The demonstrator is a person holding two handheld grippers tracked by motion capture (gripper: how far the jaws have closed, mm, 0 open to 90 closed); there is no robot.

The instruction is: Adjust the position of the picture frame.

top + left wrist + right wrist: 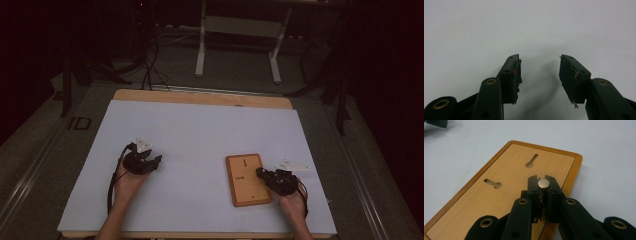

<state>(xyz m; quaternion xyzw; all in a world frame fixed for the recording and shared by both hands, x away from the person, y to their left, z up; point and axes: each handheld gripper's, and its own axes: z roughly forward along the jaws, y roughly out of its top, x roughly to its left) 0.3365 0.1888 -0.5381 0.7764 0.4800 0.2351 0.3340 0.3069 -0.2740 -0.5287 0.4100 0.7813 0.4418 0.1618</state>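
Observation:
A wooden board with two keyhole slots lies flat on the white table cover, right of centre. In the right gripper view the board runs away from the camera, and my right gripper is shut on a small round metal pin just above the board's right side. In the high view the right gripper reaches over the board's right edge. My left gripper rests on the cover at the left; its jaws stand open with nothing between them.
The table's wooden edge shows at the back. Beyond it are a white desk frame and cables on the floor. A metal rail runs along the table's left side.

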